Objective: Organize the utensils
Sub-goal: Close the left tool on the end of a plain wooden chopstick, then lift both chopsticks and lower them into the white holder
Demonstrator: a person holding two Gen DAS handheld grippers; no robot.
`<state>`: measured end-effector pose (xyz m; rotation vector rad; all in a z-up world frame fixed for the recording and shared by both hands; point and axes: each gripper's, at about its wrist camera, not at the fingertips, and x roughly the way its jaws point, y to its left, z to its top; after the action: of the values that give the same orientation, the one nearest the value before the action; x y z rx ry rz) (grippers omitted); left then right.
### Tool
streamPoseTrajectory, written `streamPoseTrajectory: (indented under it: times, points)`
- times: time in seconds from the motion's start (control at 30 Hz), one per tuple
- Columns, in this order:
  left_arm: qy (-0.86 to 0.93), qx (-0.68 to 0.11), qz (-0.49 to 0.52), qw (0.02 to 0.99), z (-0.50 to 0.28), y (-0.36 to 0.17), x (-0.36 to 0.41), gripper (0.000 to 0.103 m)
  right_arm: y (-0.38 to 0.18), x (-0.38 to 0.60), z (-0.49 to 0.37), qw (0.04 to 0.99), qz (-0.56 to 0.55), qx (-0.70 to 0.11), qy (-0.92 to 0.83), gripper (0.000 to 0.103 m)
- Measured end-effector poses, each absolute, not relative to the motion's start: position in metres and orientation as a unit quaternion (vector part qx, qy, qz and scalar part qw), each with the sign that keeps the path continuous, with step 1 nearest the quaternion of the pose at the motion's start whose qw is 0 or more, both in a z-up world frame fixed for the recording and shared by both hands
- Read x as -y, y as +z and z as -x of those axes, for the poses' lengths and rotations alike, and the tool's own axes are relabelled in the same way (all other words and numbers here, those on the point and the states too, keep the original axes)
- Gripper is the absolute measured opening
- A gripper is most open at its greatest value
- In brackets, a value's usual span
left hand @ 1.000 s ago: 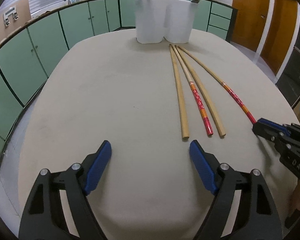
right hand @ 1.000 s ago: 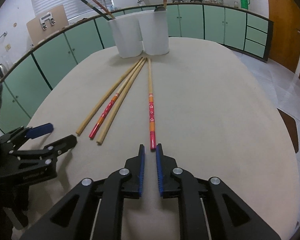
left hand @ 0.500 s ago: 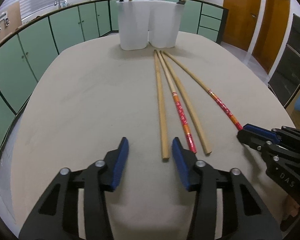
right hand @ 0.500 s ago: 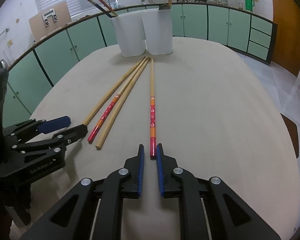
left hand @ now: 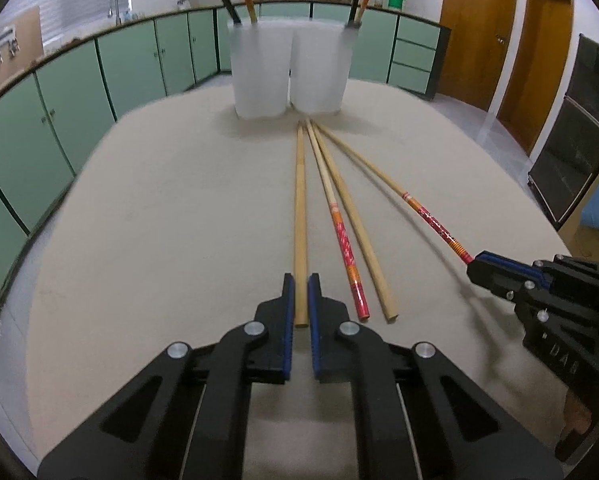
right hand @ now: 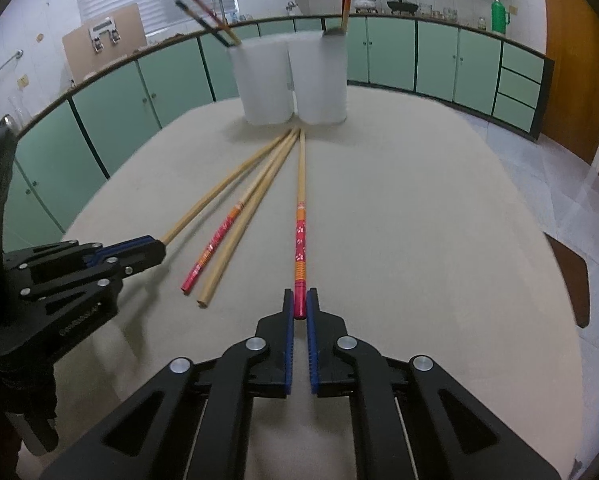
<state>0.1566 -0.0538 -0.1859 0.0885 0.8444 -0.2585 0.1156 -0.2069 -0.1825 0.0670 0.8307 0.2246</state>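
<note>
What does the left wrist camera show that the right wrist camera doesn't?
Only the left wrist view shows the left gripper end-on, shut on a plain wooden chopstick, plus a dark oven at the right edge. Only the right wrist view shows the right gripper end-on, shut on a red-patterned chopstick, plus a board with clips. Both show two white cups, four chopsticks lying on the table, and green cabinets.

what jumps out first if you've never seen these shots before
Four long chopsticks fan out on the beige table, tips meeting near two white holders at the far end. The left gripper is shut on the near end of the plain chopstick at the fan's left edge, while the right gripper is shut on the red-patterned chopstick at its right edge.
</note>
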Motion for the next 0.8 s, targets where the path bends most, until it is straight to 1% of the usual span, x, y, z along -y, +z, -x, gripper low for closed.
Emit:
streamPoseTrajectory:
  times: [0.23,0.6,0.8]
  points:
    - [-0.124,-0.359,-0.043,0.924,-0.141,-0.134,0.044,0.006,-0.139,0.216,-0.111,0.925,-0.027,-0.361,0.113,0.006]
    - [-0.135,-0.272,-0.041,0.952,-0.142,-0.047,0.035,0.006,-0.047,0.220,-0.120,0.950,-0.014,-0.283,0.132,0.006]
    - [-0.155,-0.245,-0.047,0.956,-0.143,-0.018,0.042,0.006,-0.007,0.219,-0.130,0.953,-0.012,-0.264,0.151,0.006]
